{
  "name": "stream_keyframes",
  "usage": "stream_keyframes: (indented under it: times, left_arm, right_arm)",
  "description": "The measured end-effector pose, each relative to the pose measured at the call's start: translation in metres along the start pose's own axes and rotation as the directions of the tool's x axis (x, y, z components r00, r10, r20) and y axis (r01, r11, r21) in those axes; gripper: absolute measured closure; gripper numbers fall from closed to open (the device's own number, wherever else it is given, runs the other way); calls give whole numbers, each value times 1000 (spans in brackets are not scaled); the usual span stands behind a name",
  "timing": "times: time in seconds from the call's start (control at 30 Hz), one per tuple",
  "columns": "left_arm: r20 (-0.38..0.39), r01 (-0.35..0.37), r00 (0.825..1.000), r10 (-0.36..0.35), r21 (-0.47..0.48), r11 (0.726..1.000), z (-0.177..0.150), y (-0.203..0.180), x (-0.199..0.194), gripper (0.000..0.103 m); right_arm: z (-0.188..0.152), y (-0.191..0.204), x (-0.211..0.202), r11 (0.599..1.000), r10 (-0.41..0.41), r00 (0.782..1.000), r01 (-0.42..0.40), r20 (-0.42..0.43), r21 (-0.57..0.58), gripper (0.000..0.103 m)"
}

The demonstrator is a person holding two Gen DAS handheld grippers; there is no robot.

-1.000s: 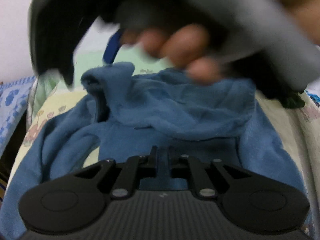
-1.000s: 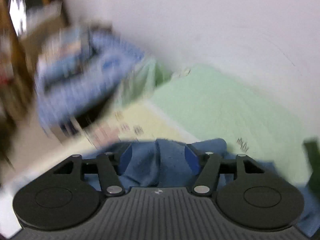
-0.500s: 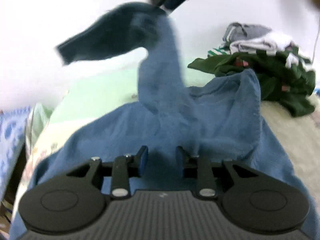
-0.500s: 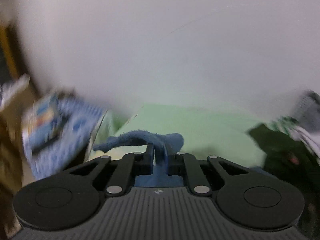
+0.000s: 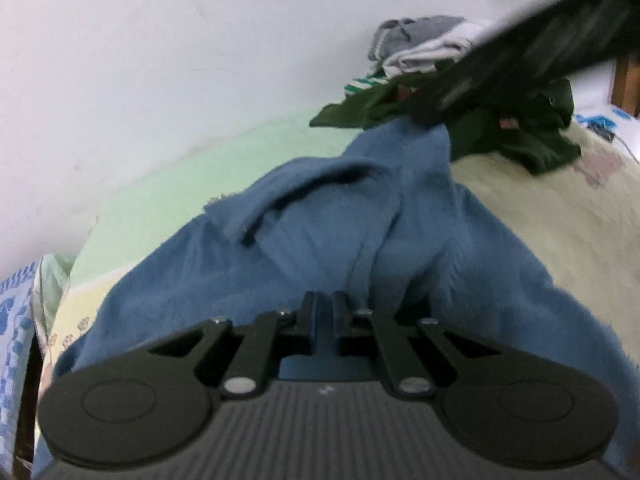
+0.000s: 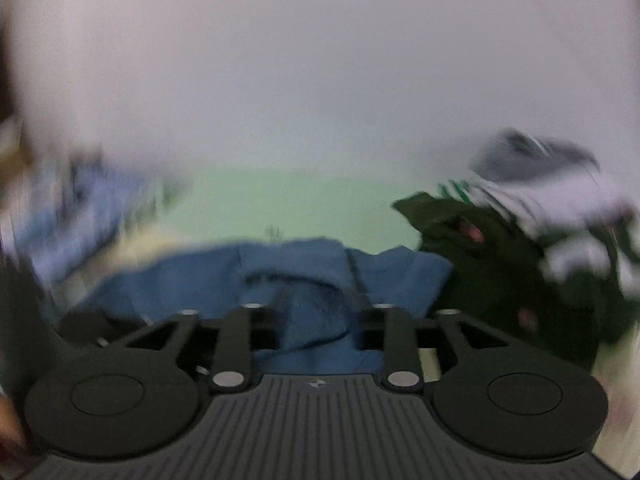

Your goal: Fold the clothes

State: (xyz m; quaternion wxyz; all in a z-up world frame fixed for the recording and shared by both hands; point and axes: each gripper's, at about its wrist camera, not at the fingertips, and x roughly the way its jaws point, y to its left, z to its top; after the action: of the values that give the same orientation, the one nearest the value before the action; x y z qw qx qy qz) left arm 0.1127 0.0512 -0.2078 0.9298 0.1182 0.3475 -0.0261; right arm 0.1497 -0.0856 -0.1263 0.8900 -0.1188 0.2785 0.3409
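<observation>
A blue garment lies crumpled on the bed, with one flap folded across its upper part. My left gripper is low over its near edge, jaws shut with a ridge of the blue cloth pinched at the fingertips. In the right wrist view the same blue garment bunches up between the fingers of my right gripper. Those jaws are opening and stand wide apart, with the pads off the cloth. The right gripper's blurred black body crosses the top right of the left wrist view.
A dark green garment is heaped just right of the blue one, with grey and white clothes stacked behind it against the white wall. A pale green sheet and a cream blanket cover the bed. Blue patterned fabric hangs at the left edge.
The right gripper carried a strip of the blue garment up and to the right, then let it go. The strip now lies folded on the garment. The left jaws have closed.
</observation>
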Motion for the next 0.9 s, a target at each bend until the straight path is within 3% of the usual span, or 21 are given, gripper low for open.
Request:
stream_keyframes:
  times: [0.07, 0.13, 0.23, 0.37, 0.43, 0.47, 0.53, 0.6, 0.67, 0.77, 0.9]
  left_arm:
    - [1, -1, 1000, 1, 31, 1000, 0, -4, -1, 98]
    - [14, 23, 1000, -24, 38, 999, -2, -3, -8, 96]
    - [14, 97, 995, -97, -9, 995, -5, 4, -16, 80]
    - [5, 110, 994, -111, 27, 994, -7, -9, -15, 81]
    - [12, 101, 995, -102, 60, 993, -7, -18, -16, 80]
    - [13, 97, 995, -98, 66, 993, -7, -21, -15, 80]
    - [4, 100, 995, -101, 59, 993, -5, -23, -12, 80]
    - [-8, 103, 995, -103, 45, 994, -2, -20, -9, 83]
    - [-6, 112, 994, -112, 21, 993, 2, -15, -8, 97]
    - [8, 153, 988, -153, -34, 988, 8, -1, -11, 97]
    - [4, 158, 987, -158, -78, 984, 14, 11, -10, 96]
  right_arm:
    - [-1, 19, 28, 979, -27, 999, 23, -20, -200, 55]
    - [-1, 34, 58, 928, -65, 998, 50, -28, -370, 55]
    - [-1, 46, 96, 865, -91, 994, 49, -60, -499, 55]
    - [1, 64, 128, 781, -157, 987, 111, -20, -614, 59]
    - [8, 62, 136, 804, -195, 980, 147, -23, -576, 68]
    - [11, 61, 139, 818, -211, 977, 162, -26, -552, 96]
    - [20, 44, 130, 895, -183, 982, 144, -53, -422, 99]
    - [27, 22, 104, 956, -159, 987, 150, -18, -254, 99]
    - [30, -7, 66, 990, -128, 992, 128, 12, -65, 99]
    - [25, -46, 5, 975, -111, 989, 88, 101, 205, 99]
    - [4, -78, -73, 898, -121, 968, 13, 218, 441, 98]
